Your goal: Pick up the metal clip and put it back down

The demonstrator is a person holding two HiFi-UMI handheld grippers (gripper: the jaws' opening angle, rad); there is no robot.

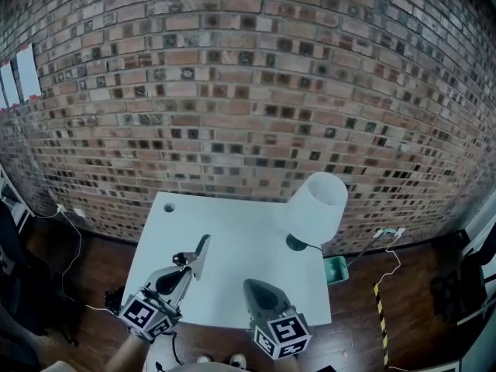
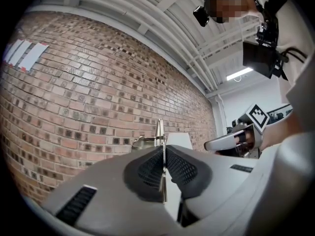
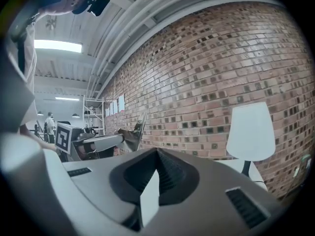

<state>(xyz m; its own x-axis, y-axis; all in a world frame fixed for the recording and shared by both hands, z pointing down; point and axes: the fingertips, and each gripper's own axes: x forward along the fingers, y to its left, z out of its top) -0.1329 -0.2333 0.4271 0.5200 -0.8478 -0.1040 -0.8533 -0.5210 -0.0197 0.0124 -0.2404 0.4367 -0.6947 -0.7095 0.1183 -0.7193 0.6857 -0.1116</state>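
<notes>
Nearest, the right gripper (image 1: 253, 287) has its jaws pressed together on nothing. Beside it, the left gripper (image 1: 188, 266) pinches the metal clip (image 1: 201, 253) edge-on above the white tabletop (image 1: 232, 223), and the clip's lower part is buried between the jaws. Farther back stands a lamp (image 1: 318, 206), its shade hiding most of its base, before the brick wall (image 1: 232, 91).
</notes>
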